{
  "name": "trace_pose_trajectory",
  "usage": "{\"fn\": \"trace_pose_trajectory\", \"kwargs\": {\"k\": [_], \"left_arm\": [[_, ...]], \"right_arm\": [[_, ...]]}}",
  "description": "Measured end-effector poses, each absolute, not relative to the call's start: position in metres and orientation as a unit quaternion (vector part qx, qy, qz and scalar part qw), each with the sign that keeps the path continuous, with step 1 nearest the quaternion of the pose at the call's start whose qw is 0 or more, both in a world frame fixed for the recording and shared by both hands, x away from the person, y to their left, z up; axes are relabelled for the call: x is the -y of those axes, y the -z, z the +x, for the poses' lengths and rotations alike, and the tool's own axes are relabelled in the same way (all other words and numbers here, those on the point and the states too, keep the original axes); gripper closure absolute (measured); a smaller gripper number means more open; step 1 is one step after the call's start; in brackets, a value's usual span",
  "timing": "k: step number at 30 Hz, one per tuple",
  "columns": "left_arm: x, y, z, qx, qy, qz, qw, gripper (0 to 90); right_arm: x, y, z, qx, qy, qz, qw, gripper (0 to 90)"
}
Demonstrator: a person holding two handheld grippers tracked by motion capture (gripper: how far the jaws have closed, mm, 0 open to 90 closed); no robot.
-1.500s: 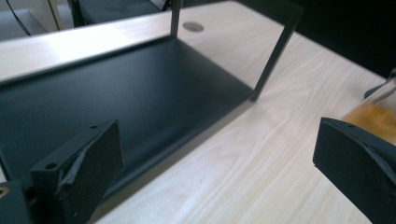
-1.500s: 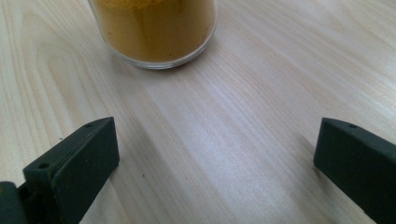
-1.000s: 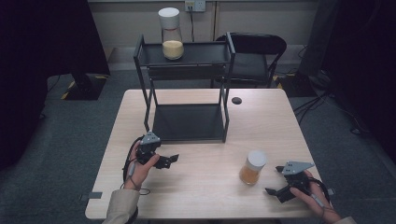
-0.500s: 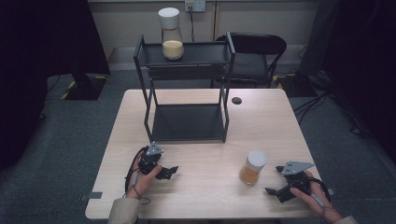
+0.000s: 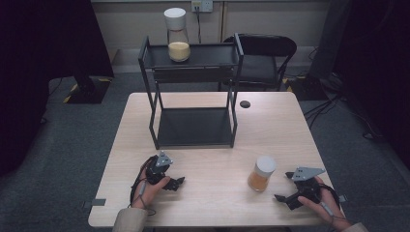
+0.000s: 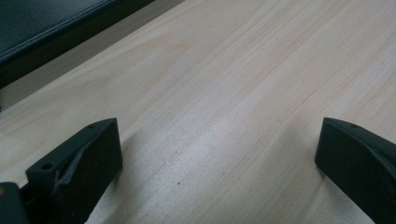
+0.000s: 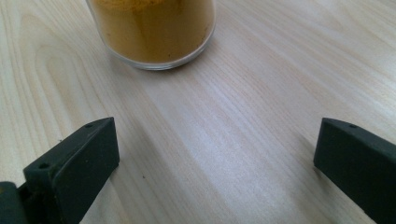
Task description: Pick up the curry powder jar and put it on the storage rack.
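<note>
Looks roughly half done, judging by the layout. Taller jar already up on the top shelf of the black rack. Short jar down on the surface at the near right, just beside the right claw and untouched. Left to do, most likely: closing on that short jar, lifting it and setting it on the rack.

Right claw released, jaws wide apart with bare wood between them and the short jar standing just ahead. Left claw released as well, jaws just opened a little further with nothing between them. Low over the near left of the surface, well apart from either jar.

Short jar: clear, round-walled, probably glass, thick at the base, packed with fine ochre powder under a plain white cylindrical cap. Taller jar: slimmer above the same yellowish fill, white lid on top; too far off to tell glass from plastic. Rack: thin square dark posts, seemingly metal, and two flat matte shelves, the lower one empty. Surface: pale wood with long straight grain, smooth, faintly glossy. Jaws: blocky matte black, each with a small hole near the tip.
</note>
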State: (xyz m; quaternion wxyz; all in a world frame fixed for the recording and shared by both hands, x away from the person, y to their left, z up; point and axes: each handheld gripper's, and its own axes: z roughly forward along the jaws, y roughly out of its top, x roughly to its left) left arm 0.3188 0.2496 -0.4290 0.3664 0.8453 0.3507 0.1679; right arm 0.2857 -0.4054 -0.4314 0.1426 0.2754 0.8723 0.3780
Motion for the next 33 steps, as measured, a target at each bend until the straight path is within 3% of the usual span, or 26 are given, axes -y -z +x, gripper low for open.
{"fn": "trace_pose_trajectory", "kwargs": {"k": [25, 33], "left_arm": [[-0.250, 0.429, 0.319, -0.350, -0.169, 0.845, 0.366, 0.0], [-0.250, 0.429, 0.319, -0.350, -0.169, 0.846, 0.366, 0.1]], "right_arm": [[0.385, 0.406, 0.299, -0.858, -0.434, 0.251, 0.114, 2.4], [0.373, 0.403, 0.310, -0.836, -0.476, 0.245, 0.115, 13.3]]}}
